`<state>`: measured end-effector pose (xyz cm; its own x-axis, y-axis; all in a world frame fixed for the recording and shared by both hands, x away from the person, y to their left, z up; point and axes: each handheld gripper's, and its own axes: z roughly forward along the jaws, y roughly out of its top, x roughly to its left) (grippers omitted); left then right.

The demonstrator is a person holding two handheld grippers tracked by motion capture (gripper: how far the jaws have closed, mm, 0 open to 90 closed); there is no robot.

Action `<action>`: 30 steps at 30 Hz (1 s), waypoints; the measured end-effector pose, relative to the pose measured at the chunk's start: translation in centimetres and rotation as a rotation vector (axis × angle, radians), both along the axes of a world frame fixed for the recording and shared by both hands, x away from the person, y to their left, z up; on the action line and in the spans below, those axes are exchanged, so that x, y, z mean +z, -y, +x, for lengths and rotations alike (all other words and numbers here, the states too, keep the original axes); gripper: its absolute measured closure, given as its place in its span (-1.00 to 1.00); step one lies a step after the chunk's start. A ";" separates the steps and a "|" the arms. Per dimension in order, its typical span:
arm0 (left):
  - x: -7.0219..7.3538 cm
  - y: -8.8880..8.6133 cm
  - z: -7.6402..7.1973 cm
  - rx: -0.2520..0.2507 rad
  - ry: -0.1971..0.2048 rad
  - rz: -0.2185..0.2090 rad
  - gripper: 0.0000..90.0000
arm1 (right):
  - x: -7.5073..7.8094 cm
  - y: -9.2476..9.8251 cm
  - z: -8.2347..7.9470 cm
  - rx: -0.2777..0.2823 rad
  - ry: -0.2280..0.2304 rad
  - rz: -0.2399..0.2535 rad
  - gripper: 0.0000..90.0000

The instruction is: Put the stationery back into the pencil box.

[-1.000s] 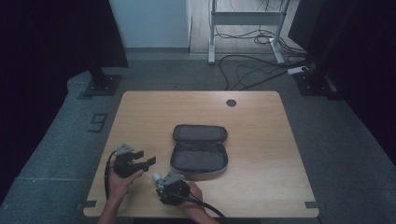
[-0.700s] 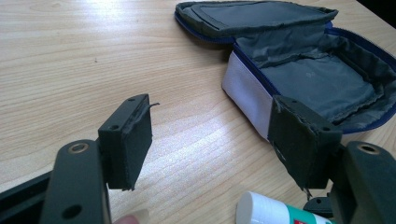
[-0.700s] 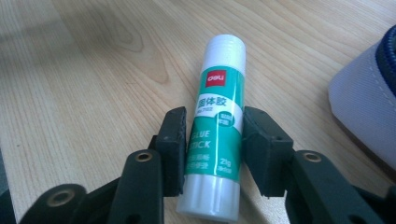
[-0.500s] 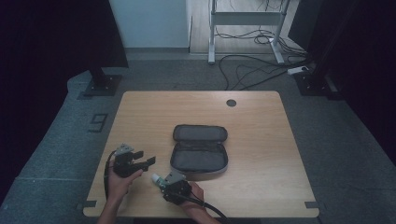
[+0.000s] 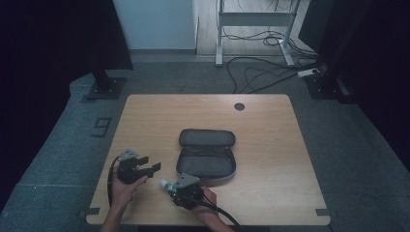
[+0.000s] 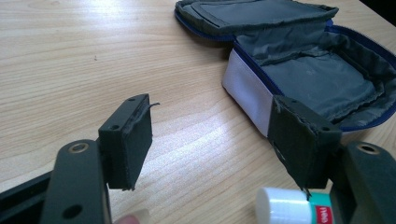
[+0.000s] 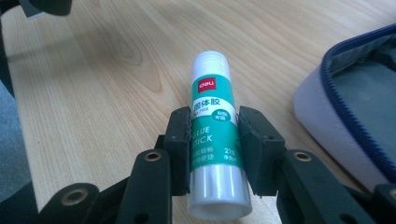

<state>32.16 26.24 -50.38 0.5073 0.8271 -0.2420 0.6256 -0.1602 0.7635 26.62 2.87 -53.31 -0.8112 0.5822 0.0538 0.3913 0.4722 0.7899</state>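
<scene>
A green-and-white glue stick (image 7: 212,135) lies level between the pads of my right gripper (image 7: 214,126), which press on its sides; these jaws have just been closing on it. In the high view the right gripper (image 5: 175,186) is near the table's front edge, and the stick's white cap (image 5: 166,184) points left. The cap (image 6: 282,205) also shows in the left gripper view. An open grey pouch (image 5: 207,154) with a blue zip lies just beyond. My left gripper (image 5: 147,164) is to the left, open, with nothing between its pads (image 6: 133,135).
The wooden table (image 5: 270,135) has a round cable hole (image 5: 239,106) at the back. The pouch's white side (image 6: 247,88) stands close to the left gripper's right jaw, and its blue-zipped rim (image 7: 345,121) lies right of the glue stick.
The right gripper has shifted slightly to the right near the front edge, and the glue stick's white cap shows at its tip. The left hand has kept still.
</scene>
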 end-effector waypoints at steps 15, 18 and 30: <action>-0.3 0.0 0.1 0.007 -0.005 0.008 -0.31 | 2.6 2.5 0.4 -0.028 0.033 0.078 0.44; -0.3 0.0 0.1 0.006 -0.006 0.011 -0.31 | 3.0 2.9 0.4 -0.036 0.037 0.087 0.44; -0.2 -0.2 0.0 0.014 0.000 0.005 -0.32 | 4.0 4.6 0.9 -0.073 0.061 0.101 0.44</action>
